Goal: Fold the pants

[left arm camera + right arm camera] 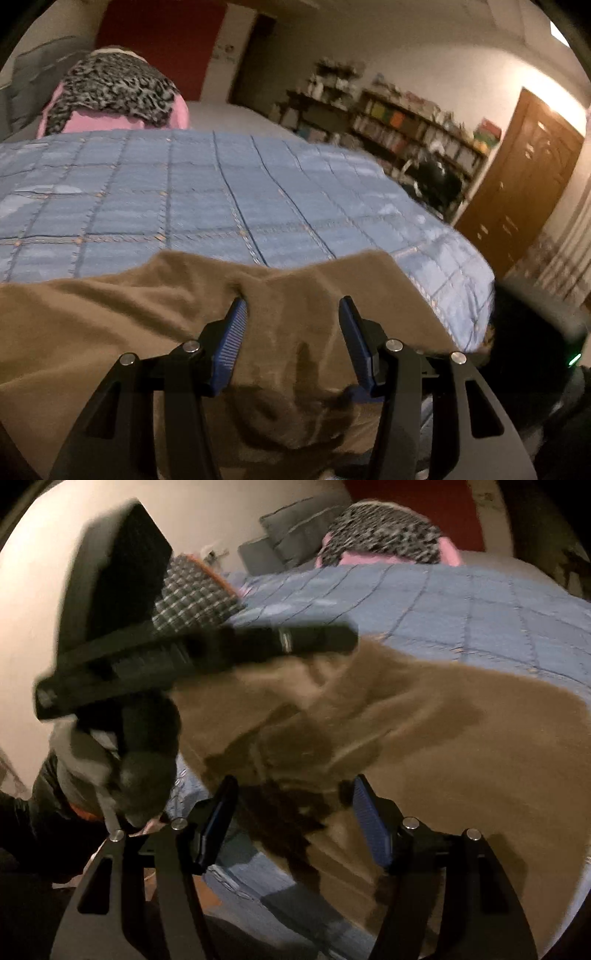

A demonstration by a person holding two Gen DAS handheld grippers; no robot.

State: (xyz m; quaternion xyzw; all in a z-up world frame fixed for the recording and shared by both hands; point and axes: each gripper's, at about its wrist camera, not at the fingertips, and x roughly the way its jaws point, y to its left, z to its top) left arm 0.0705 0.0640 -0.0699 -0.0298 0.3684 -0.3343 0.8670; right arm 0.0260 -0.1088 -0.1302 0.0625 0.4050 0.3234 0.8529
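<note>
Brown pants (pixel 110 332) lie spread on a blue quilted bedspread (pixel 184 199), near its front edge. My left gripper (pixel 293 308) hovers low over the cloth with its blue pads apart; the left fingertip (pixel 238 310) sits at a small fold, and nothing is pinched. In the right wrist view the pants (pixel 443 738) run from a rumpled, shadowed bunch at the centre out to the right. My right gripper (pixel 294 782) stands open just above that bunch, gripping nothing. The left tool's black body (pixel 207 646) crosses the upper left of this view, held by a gloved hand (pixel 147 757).
A leopard-print cloth on a pink pile (pixel 114 92) sits at the bed's far side, beside grey pillows (pixel 295 528). A checked cloth (pixel 192 594) lies at the far left. The bed's right edge (pixel 476 295) drops off; shelves (pixel 406 125) and a wooden door (pixel 517 177) stand beyond.
</note>
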